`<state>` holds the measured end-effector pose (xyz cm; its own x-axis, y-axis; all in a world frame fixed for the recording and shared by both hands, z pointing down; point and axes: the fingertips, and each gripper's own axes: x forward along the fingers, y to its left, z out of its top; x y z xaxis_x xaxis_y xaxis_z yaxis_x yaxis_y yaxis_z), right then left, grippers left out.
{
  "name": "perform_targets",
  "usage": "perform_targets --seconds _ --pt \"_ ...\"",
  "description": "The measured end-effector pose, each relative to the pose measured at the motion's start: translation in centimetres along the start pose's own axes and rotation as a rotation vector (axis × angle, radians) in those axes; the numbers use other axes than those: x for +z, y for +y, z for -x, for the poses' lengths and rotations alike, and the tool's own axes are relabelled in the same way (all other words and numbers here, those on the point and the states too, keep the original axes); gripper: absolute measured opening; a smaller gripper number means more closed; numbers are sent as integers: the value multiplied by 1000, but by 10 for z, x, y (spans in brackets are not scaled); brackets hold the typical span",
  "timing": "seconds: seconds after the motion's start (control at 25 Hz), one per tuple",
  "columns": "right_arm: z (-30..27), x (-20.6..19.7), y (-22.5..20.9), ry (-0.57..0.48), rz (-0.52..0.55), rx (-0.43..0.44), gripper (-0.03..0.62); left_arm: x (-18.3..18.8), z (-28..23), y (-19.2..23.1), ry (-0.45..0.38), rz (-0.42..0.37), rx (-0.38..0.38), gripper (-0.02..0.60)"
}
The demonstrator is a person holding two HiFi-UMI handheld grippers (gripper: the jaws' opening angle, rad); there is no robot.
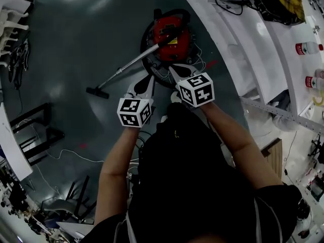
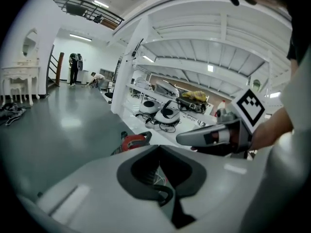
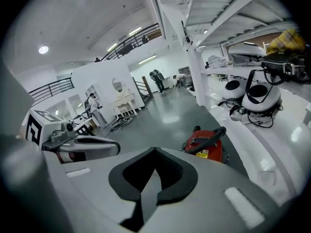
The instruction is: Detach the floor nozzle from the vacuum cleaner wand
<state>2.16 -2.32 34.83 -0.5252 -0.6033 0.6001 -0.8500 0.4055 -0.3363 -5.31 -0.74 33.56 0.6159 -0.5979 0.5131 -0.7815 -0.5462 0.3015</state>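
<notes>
The red canister vacuum [image 1: 170, 36] stands on the grey floor ahead of me. Its metal wand [image 1: 129, 65] slants down-left to the black floor nozzle [image 1: 97, 92], which is attached and rests on the floor. My left gripper [image 1: 145, 81] and right gripper [image 1: 175, 73] are held side by side in the air, just short of the canister. Both are shut and hold nothing. The left gripper view shows shut jaws [image 2: 158, 148] with the vacuum [image 2: 133, 141] beyond them. In the right gripper view the shut jaws [image 3: 154, 150] point left of the vacuum [image 3: 204, 143]. Neither gripper view shows the nozzle.
White curved shelving [image 1: 238, 44] runs along the right, with bottles [image 1: 307, 48] and round white devices [image 3: 257, 96] on it. Cables [image 1: 76, 156] trail on the floor at lower left near black chairs [image 1: 35, 135]. People [image 2: 75, 67] stand far off.
</notes>
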Motion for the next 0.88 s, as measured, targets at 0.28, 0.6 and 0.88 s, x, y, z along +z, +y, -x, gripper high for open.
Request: perform_targets --seconds 0.28,0.6,0.88 --pt "-30 -9 -32 68 15 49 -5 -10 -33 13 63 1 48 8" --pt "-70 -21 -83 126 16 35 -3 -28 -83 34 74 -6 67 8" --pt "-119 -23 -107 185 89 18 -3 -51 -131 64 134 -17 65 8"
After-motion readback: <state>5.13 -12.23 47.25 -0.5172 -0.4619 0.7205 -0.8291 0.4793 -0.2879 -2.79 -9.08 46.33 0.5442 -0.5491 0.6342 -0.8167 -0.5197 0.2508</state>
